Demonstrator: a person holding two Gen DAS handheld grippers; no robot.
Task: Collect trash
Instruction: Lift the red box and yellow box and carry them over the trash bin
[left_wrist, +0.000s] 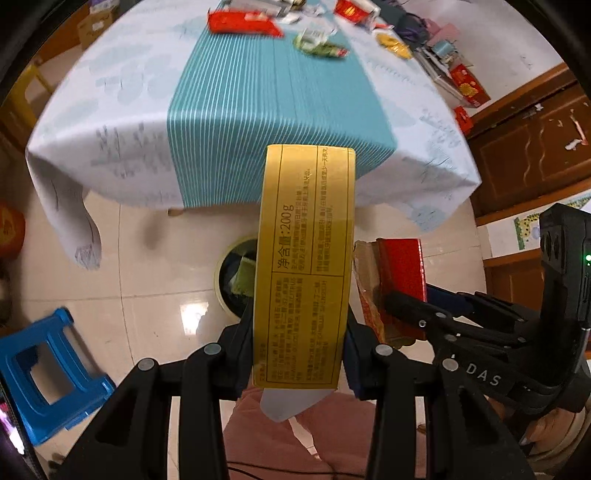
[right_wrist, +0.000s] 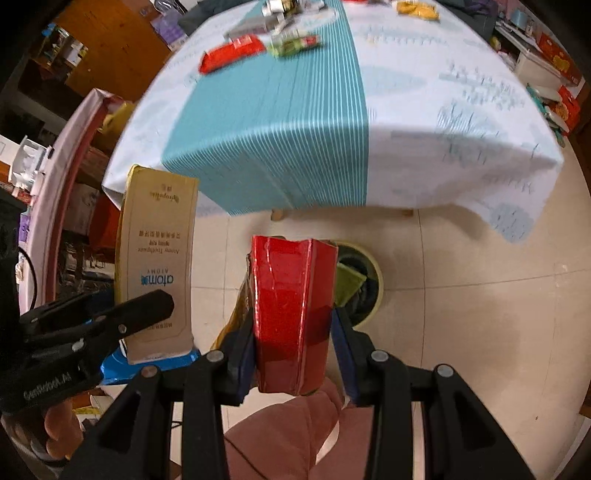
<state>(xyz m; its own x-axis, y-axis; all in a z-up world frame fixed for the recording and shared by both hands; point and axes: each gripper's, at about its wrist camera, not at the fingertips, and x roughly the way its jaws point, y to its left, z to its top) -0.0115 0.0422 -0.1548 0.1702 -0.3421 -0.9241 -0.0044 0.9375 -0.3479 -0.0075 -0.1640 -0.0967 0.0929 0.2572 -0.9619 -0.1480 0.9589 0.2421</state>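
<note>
While left tongs (left_wrist: 299, 332) clench a yellow box (left_wrist: 304, 258), right tongs (right_wrist: 295, 343) grip a red box (right_wrist: 293, 314) (each half-hides the bin (left_wrist: 231, 280)).

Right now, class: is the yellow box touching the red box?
Apart. The right wrist view shows floor between the yellow box in the left gripper and the red box in the right gripper.

We count two grippers, the left gripper (left_wrist: 299, 325) and the right gripper (right_wrist: 293, 332), each holding one box: one yellow toothpaste box (left_wrist: 304, 258) and one red box (right_wrist: 293, 306). One trash bin (right_wrist: 364, 284), one table (left_wrist: 122, 122) and one blue stool (left_wrist: 48, 369) are noted.
</note>
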